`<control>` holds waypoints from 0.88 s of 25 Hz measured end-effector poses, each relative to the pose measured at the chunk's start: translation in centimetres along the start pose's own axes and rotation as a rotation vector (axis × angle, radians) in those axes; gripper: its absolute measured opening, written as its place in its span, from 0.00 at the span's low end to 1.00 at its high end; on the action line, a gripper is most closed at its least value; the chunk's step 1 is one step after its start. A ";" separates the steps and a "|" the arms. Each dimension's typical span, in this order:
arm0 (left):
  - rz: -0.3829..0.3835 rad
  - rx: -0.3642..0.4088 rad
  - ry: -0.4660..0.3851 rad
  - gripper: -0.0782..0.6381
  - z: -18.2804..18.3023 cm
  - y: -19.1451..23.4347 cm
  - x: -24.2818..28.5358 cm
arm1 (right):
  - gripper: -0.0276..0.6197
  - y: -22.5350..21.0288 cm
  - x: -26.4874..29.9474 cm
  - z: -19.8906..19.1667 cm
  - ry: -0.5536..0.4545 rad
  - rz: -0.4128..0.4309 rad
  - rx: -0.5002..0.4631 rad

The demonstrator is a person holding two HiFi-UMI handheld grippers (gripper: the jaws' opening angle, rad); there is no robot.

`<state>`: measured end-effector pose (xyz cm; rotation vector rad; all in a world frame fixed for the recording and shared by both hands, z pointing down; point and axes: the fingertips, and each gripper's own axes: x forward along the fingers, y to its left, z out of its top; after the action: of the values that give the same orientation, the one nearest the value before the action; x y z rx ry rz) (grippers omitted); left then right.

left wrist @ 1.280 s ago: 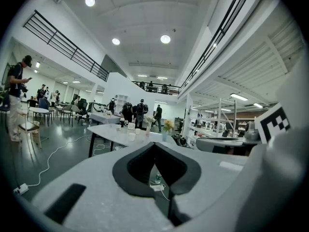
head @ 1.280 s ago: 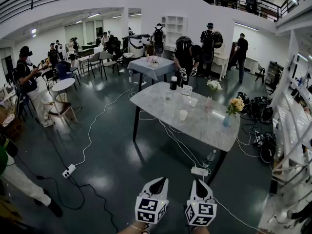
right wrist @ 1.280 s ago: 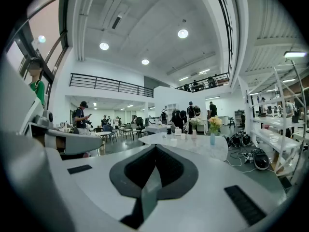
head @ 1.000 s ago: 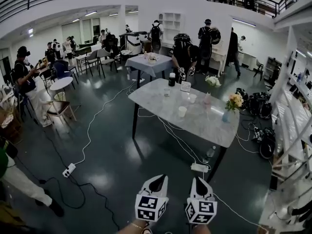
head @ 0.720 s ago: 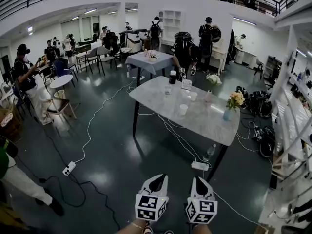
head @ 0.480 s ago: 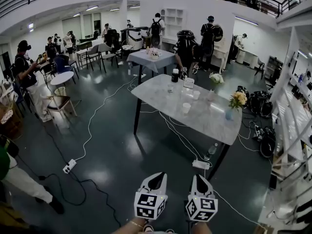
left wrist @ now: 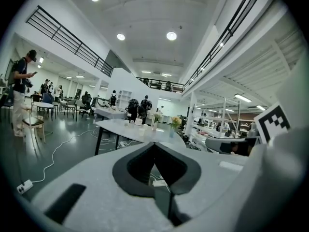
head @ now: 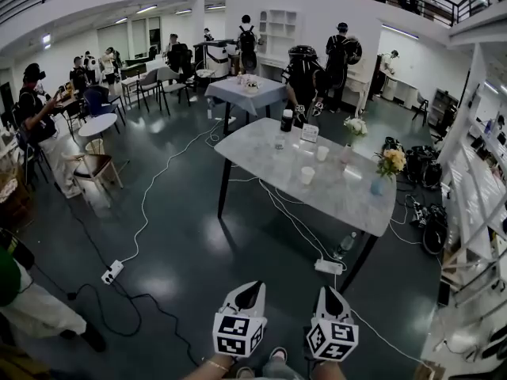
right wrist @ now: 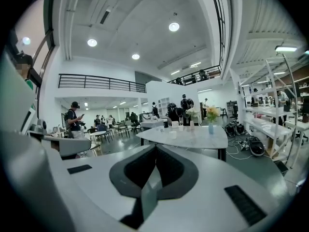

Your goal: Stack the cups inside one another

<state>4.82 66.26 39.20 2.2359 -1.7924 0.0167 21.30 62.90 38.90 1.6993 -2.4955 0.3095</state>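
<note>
1. The left gripper (head: 252, 286) and right gripper (head: 329, 290) are held low and side by side over the dark floor (head: 198, 244), well apart from the table (head: 348, 204) ahead.
2. Both pairs of jaws are closed tip to tip, with nothing between them.
3. Two white cups stand upright and unstacked on the marble top. The near cup (head: 307, 175) is around the middle, and the far cup (head: 322, 153) is beyond it, with a clear gap between them.
4. A black bottle (head: 287, 120) and a small card (head: 309, 133) sit at the far end, and flowers (head: 390, 162) rise from a blue vase (head: 380, 184) at the right edge.
5. People (head: 305, 81) stand beyond the table. A white cable (head: 150, 196) snakes across the floor, and a power strip (head: 326, 267) lies by the near leg.
</note>
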 end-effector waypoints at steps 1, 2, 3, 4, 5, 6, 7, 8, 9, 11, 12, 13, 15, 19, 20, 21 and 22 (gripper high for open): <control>0.000 -0.008 0.001 0.11 -0.1 0.3 0.2 | 0.05 -0.1 0.3 -0.1 0.003 -0.003 -0.002; 0.002 -0.015 0.001 0.11 -0.2 0.6 0.4 | 0.05 -0.2 0.7 -0.2 0.007 -0.003 -0.005; 0.005 -0.022 0.003 0.11 -0.3 0.9 0.7 | 0.05 -0.1 1.2 -0.4 0.011 -0.003 -0.008; 0.008 -0.026 0.005 0.11 -0.5 1.3 1.0 | 0.05 -0.1 1.7 -0.6 0.017 -0.001 -0.012; 0.011 -0.028 0.009 0.11 -0.7 1.6 1.3 | 0.05 0.0 2.3 -0.7 0.021 0.002 -0.014; 0.013 -0.028 0.015 0.11 -1.0 1.9 1.8 | 0.05 -0.1 3.0 -0.8 0.026 0.005 -0.015; 0.016 -0.027 0.022 0.11 -1.1 2.1 2.3 | 0.05 -0.2 3.7 -0.9 0.029 0.009 -0.014; 0.019 -0.024 0.026 0.11 -1.2 2.3 3.0 | 0.05 -0.4 4.5 -0.8 0.032 0.013 -0.011; 0.023 -0.020 0.028 0.11 -1.1 2.5 3.7 | 0.05 -0.6 5.4 -0.7 0.033 0.018 -0.008; 0.027 -0.013 0.027 0.11 -0.6 2.7 5.3 | 0.05 -1.0 7.0 -0.2 0.027 0.028 -0.004; 0.027 -0.010 0.027 0.11 -0.2 2.8 6.2 | 0.05 -1.3 7.8 0.2 0.022 0.032 -0.003; 0.026 -0.007 0.024 0.11 0.2 2.9 7.1 | 0.05 -1.6 8.7 0.6 0.017 0.036 -0.001; 0.030 -0.004 0.017 0.11 1.3 3.0 9.1 | 0.05 -2.5 10.3 1.5 0.012 0.039 0.003; 0.038 0.003 0.014 0.11 2.7 2.7 12.4 | 0.05 -5.1 13.0 2.7 0.014 0.035 0.018; 0.038 0.004 0.014 0.11 2.8 2.7 13.1 | 0.05 -5.7 13.6 3.0 0.012 0.033 0.021; 0.039 0.004 0.015 0.11 3.0 2.6 13.8 | 0.05 -6.2 14.1 3.2 0.011 0.031 0.024; 0.041 0.005 0.016 0.11 3.1 2.6 14.4 | 0.05 -6.7 14.7 3.5 0.009 0.030 0.027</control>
<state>5.17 51.27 39.29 2.1965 -1.8316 0.0472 22.22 46.40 39.16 1.6680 -2.5234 0.3549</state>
